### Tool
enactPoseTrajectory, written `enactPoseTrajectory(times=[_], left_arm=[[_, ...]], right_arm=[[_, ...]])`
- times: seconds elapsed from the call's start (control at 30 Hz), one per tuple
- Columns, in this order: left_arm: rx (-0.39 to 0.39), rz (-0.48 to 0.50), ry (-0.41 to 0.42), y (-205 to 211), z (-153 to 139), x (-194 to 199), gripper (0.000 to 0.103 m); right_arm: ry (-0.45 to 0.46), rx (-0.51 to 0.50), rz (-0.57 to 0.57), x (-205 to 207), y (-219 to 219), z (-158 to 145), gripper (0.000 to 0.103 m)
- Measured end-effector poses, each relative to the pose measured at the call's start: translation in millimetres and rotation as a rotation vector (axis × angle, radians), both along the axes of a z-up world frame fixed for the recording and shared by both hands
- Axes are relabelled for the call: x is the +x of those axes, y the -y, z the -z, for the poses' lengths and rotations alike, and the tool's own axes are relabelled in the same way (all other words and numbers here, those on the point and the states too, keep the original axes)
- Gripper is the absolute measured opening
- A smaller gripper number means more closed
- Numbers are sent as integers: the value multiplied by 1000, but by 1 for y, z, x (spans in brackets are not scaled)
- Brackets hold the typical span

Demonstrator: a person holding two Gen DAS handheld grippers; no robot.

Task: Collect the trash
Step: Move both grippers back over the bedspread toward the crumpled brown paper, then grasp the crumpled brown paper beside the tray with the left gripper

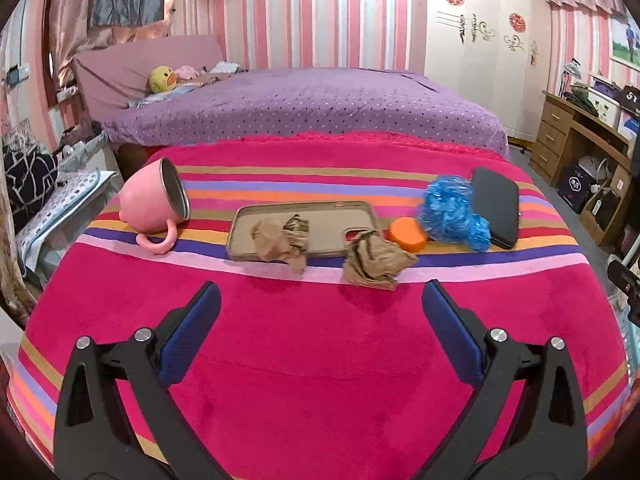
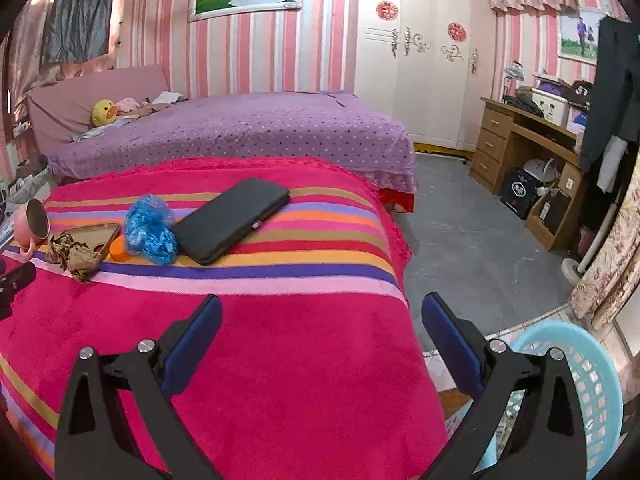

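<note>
Two crumpled brown paper wads lie on the striped red blanket: one (image 1: 282,241) on a tan phone case (image 1: 320,220), the other (image 1: 374,261) just right of it. A crumpled blue plastic bag (image 1: 452,212) sits beside an orange lid (image 1: 408,234). My left gripper (image 1: 320,304) is open, hovering short of the paper wads with nothing between its fingers. My right gripper (image 2: 320,316) is open over the blanket's right edge, well short of the blue bag (image 2: 150,228) and the paper wads (image 2: 74,254). A light blue plastic basket (image 2: 584,384) stands on the floor at lower right.
A pink mug (image 1: 154,204) lies tipped at the left. A black pouch (image 1: 496,206) rests right of the blue bag. A purple bed (image 1: 304,108) is behind, a wooden desk (image 2: 524,148) and white wardrobe (image 2: 424,60) to the right.
</note>
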State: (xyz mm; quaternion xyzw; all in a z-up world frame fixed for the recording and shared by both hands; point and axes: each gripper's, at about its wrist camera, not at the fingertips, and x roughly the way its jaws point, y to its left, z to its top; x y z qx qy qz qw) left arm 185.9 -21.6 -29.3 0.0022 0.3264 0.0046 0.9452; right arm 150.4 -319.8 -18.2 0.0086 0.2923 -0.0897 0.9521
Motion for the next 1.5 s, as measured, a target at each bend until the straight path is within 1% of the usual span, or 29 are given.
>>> enactPoseTrajectory(times=[0.17,0.23,0.3,0.43,0.53,0.6,0.7,0.77,0.8,0.83,0.87,0.9,0.93,1.0,1.03,1.1,1.17,1.33,1.4,1.5], left_arm=[[-38,-18,-34,-14,6,15,97],[-45,-22,-45,-18,10,20,97],[-38,-24,-60,-19,16,24,97],[-38,13,-99,-9,27,36,97],[-14,39,-105,4,29,44,97],[-14,57,-110,12,30,49,96],[-22,77,-112,22,31,56,90],[-23,91,-112,28,31,64,83],[-22,98,-115,30,31,68,80],[-19,104,-126,32,33,73,75],[-23,112,-140,34,35,76,68],[-28,121,-150,35,36,78,63],[-37,142,-162,37,38,80,55],[-23,152,-160,39,38,79,52],[-22,160,-159,40,37,77,48],[-34,162,-156,37,35,74,47],[-30,149,-140,31,30,70,47],[-14,81,-79,0,10,57,47],[6,39,-58,-16,4,54,47],[-6,14,-53,-39,0,56,47]], right_arm=[[-1,-48,-31,24,-13,-11,97],[0,-57,-34,28,-15,-8,97],[-2,-45,-41,31,-16,-1,97],[-44,-37,-40,41,-14,12,97],[-60,-56,-26,48,-11,17,97],[-66,-38,-21,51,-7,19,97],[-65,-4,-16,52,-2,20,97],[-59,-1,-17,50,-2,18,97],[-57,2,-18,50,-2,18,97],[-54,7,-20,50,-2,17,97],[-53,11,-21,50,-3,17,97],[-53,16,-24,49,-3,17,97],[-53,18,-26,49,-4,17,97],[-53,18,-33,48,-6,18,97],[-54,18,-37,48,-8,17,97],[-52,17,-49,48,-13,17,97],[-49,9,-64,48,-20,16,97],[-39,11,-114,50,-47,12,97],[-42,8,-142,55,-65,11,97],[-44,-5,-179,64,-88,9,97]])
